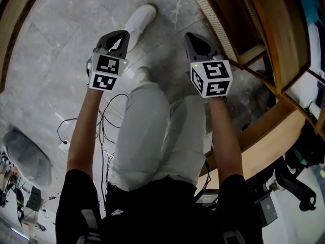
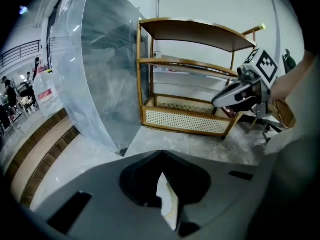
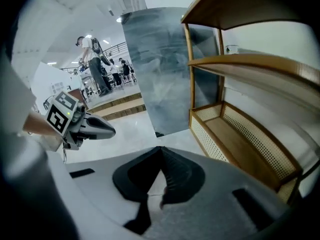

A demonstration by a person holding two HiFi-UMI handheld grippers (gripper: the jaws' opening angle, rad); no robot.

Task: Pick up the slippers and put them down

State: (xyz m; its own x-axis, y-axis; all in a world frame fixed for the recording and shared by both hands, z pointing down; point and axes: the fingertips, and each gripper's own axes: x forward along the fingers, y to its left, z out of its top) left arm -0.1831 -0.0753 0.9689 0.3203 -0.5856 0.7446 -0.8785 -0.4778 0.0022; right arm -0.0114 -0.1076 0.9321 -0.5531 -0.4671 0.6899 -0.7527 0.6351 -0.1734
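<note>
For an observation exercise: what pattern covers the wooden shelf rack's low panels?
The wooden rack's low panels are cream with tiny holes; left gripper view best.

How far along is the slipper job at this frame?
Done: cannot tell; no slipper shows on the rack. In hand: nothing; left gripper and right gripper are shut and empty. Left: unclear; a white shape on the floor may be a slipper.

Wooden rack [image 2: 190, 119], 3 tiers, cane-panel sides on btm tier, stands on grey marble floor [image 1: 56, 50] just beside a big grey curved column [image 2: 105, 74]. Black cables [image 1: 103, 136] trail over floor w/ a white plug block [image 1: 64, 145]. Black office chair [image 1: 299, 184] near rack. People [image 3: 95, 64] in bkgd by wood-faced steps [image 3: 112, 106].
</note>
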